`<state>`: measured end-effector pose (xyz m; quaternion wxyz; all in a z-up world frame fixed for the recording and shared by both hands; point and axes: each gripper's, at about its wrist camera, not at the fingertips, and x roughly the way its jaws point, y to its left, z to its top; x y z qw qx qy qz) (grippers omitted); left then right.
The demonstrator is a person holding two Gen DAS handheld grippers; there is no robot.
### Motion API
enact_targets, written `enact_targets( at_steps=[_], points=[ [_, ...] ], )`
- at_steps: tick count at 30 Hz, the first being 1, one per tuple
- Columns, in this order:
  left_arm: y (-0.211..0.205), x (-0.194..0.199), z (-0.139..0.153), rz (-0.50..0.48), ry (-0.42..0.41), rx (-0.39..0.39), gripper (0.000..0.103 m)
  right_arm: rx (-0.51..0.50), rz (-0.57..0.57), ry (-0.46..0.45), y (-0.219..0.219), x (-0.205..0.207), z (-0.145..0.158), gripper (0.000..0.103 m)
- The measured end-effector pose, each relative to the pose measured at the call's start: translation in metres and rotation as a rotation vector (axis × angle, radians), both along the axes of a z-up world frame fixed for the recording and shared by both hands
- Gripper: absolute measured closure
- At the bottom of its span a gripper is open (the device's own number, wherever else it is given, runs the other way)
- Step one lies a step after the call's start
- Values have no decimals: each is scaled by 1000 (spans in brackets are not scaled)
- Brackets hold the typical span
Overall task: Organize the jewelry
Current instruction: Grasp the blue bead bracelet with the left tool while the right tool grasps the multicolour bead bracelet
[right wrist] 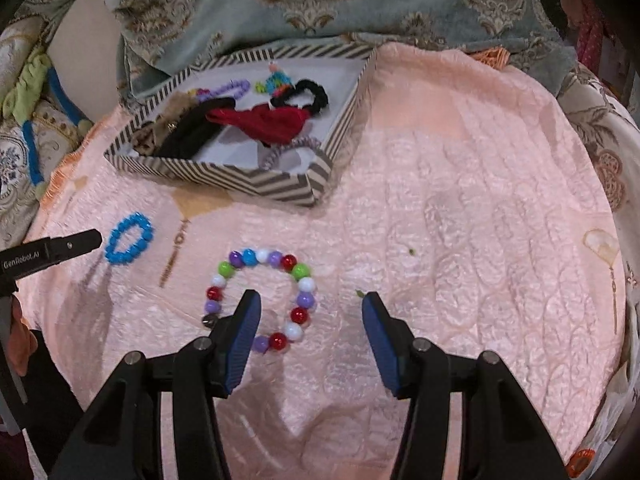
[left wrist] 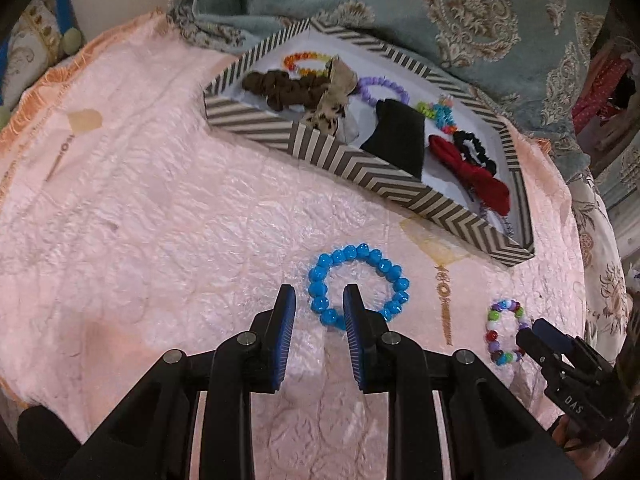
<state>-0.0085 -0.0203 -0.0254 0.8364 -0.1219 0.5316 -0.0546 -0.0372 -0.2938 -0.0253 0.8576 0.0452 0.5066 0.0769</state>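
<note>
A blue bead bracelet (left wrist: pixel 359 285) lies on the pink cloth; it also shows in the right wrist view (right wrist: pixel 129 243). My left gripper (left wrist: pixel 319 296) is open, with one finger outside the ring's left side and the other inside the ring. A multicolour bead bracelet (right wrist: pixel 262 300) lies to the right, also seen in the left wrist view (left wrist: pixel 505 330). My right gripper (right wrist: pixel 311 304) is open wide, its left finger inside the ring, its right finger outside. A chevron-striped box (left wrist: pixel 352 160), also in the right wrist view (right wrist: pixel 224 178), holds scrunchies, bows and bracelets.
The pink quilted cloth (right wrist: pixel 460 220) covers a round surface with its edge close on all sides. A blue-grey patterned blanket (left wrist: pixel 400 4) is bunched behind the box. Small gold tassel prints mark the cloth.
</note>
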Motion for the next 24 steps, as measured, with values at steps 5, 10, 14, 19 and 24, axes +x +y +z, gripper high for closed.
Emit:
enact_targets(
  at_steps=[5,10,14,19,24],
  points=[
    [-5,9,-11,-1,7,14,95,-4,9,-38,2,5,1,48],
    [-9,14,-14,-12,-1,47,94,-17,21,-60,5,9,-4,50],
    [-13,17,-15,-21,-5,74,93,-68,26,-87,6,10,-6,68],
    [-14,18,-16,-32,-18,68,94,-9,3,-92,-7,10,-1,94],
    [-6,13,-11,-26,-19,7,103,58,15,-131,-9,2,18,94]
  ],
)
